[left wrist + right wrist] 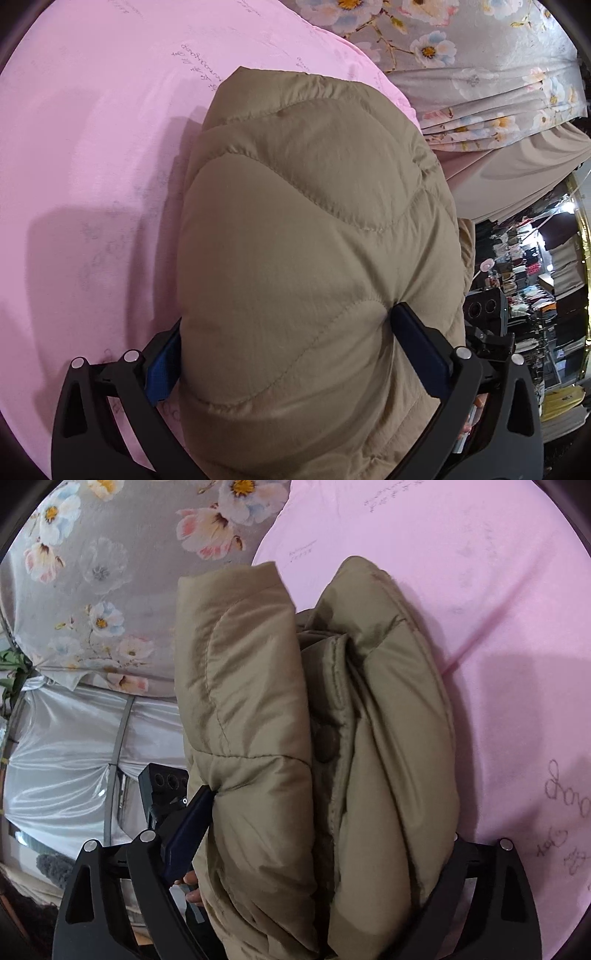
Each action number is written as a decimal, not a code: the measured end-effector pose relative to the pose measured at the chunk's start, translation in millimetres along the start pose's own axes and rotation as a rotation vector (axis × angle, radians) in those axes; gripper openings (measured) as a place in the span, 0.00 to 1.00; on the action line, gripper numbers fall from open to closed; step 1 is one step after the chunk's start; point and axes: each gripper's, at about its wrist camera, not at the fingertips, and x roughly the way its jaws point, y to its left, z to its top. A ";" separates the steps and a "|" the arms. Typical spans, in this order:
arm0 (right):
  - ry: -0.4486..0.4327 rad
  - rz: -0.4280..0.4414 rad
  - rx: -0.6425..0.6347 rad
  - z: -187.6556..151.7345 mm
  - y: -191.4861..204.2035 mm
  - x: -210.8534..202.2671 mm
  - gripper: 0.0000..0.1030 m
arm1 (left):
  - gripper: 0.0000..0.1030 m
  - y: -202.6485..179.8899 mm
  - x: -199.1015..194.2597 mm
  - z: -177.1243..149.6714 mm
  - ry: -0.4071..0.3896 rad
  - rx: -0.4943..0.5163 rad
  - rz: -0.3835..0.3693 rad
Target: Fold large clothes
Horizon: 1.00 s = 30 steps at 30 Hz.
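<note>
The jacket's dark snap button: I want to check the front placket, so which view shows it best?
The right wrist view. There the snap button sits in plain sight in the fold of the tan puffer jacket, beside the stitched placket edge. The left wrist view shows only the jacket's quilted outer shell, clamped by the left gripper; no button is visible there.

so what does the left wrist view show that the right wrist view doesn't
Only the left wrist view: the jacket's smooth quilted outer face, a cluttered shelf area and beige drape.

Only the right wrist view: the jacket's folded layers edge-on with a dark snap button, plus shiny silver fabric.

Both: the tan puffer jacket clamped by the left gripper and the right gripper, the pink sheet and the floral fabric.
</note>
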 end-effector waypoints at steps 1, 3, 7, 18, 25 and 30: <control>0.005 0.005 -0.014 0.1 1.9 2.5 0.88 | 0.96 -0.1 0.6 -0.5 -0.004 0.009 -0.007; 0.009 0.008 -0.038 1.7 4.6 7.4 0.87 | 0.96 -1.4 1.3 -1.7 -0.010 0.033 -0.007; -0.009 0.019 -0.051 5.4 11.1 12.1 0.58 | 0.96 -12.9 1.1 -0.5 -0.023 0.086 0.038; -0.116 0.023 -0.239 4.1 92.7 -21.9 0.31 | 0.71 -79.3 -60.0 3.2 -0.169 0.273 0.155; -0.200 0.037 -0.408 6.0 165.3 -55.0 0.31 | 0.71 -128.5 -114.7 10.3 -0.303 0.384 0.149; -0.254 0.051 -0.516 10.5 214.1 -73.4 0.31 | 0.71 -165.6 -147.2 24.6 -0.405 0.456 0.140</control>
